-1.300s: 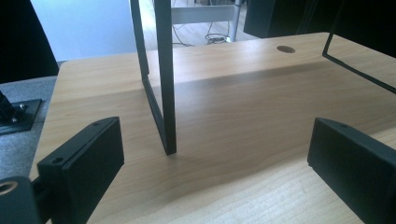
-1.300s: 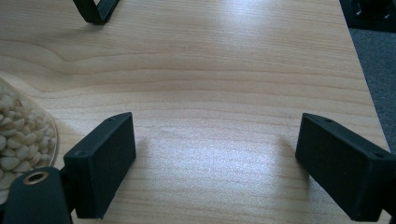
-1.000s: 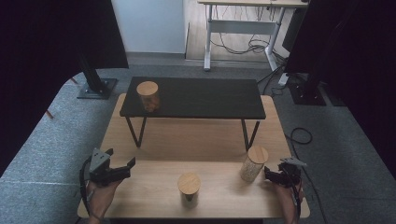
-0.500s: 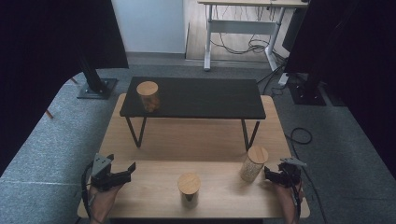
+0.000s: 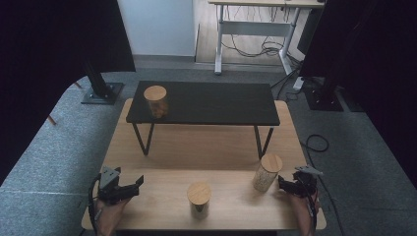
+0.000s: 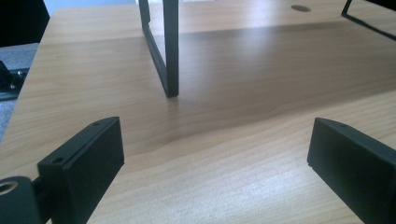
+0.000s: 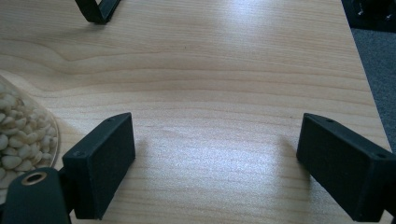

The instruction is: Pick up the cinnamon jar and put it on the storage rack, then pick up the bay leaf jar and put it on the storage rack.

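Dim and soft in the high view, the corners falling off to black and the edges bowing slightly. Daylight spills in from the far side, washing the pale surface [image 5: 167, 147] with an even glow. Both gripper views show a white sheen on the wood grain, soft shadows under the black frame leg [image 6: 170, 56], and nearby jaws slightly blurred.

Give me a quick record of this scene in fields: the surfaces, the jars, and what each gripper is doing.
surface: light wooden table
raised shelf: black low stand on the table
jar 1: clear cork-lidded jar on the stand's left end
jar 2: cork-lidded jar at the front middle
jar 3: cork-lidded jar of pale kernels, front right
left gripper: jaws open, holding nothing
right gripper: jaws open, beside jar 3, holding nothing
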{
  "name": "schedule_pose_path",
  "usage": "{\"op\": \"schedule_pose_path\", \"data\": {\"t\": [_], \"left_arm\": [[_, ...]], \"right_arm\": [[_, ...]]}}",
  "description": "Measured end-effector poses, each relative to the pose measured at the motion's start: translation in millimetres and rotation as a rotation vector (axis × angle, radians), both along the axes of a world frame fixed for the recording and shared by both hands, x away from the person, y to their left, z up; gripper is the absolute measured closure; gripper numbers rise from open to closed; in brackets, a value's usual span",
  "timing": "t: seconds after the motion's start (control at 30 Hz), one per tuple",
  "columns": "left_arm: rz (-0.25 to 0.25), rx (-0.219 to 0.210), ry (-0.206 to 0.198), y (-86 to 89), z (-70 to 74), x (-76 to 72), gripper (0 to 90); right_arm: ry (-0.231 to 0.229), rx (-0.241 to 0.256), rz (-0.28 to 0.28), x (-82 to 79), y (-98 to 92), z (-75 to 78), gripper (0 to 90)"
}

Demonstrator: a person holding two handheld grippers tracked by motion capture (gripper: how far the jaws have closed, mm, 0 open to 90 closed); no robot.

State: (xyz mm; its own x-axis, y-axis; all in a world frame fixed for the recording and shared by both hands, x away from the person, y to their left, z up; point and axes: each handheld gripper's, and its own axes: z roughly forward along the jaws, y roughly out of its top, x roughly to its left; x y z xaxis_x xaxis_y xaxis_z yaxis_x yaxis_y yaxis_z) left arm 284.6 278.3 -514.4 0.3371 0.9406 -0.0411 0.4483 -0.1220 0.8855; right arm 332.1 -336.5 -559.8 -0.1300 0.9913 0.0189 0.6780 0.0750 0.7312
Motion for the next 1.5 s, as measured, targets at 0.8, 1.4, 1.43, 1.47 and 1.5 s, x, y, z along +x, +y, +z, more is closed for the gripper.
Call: {"op": "schedule_pose_path", "data": {"t": [0.8,1.4,1.43,1.47,1.5], "left_arm": [[0.028,0.057,0.124,-1.4,-26.6,-3.8,3.9],[0.054,0.107,0.207,-4.5,-37.4,2.7,3.6],[0.056,0.108,0.21,-4.3,-37.5,2.9,3.7],[0.057,0.107,0.212,-4.2,-37.6,3.1,3.7],[0.058,0.108,0.213,-4.3,-37.6,3.2,3.7]], "right_arm": [[0.001,0.027,0.019,-0.1,-2.1,0.2,8.4],[-0.049,0.049,0.009,-4.6,-7.3,4.5,6.2],[-0.055,0.047,0.009,-5.0,-7.2,5.6,6.3],[-0.066,0.044,0.008,-5.6,-6.8,7.8,6.3],[-0.066,0.044,0.008,-5.6,-6.8,7.8,6.3]]}}
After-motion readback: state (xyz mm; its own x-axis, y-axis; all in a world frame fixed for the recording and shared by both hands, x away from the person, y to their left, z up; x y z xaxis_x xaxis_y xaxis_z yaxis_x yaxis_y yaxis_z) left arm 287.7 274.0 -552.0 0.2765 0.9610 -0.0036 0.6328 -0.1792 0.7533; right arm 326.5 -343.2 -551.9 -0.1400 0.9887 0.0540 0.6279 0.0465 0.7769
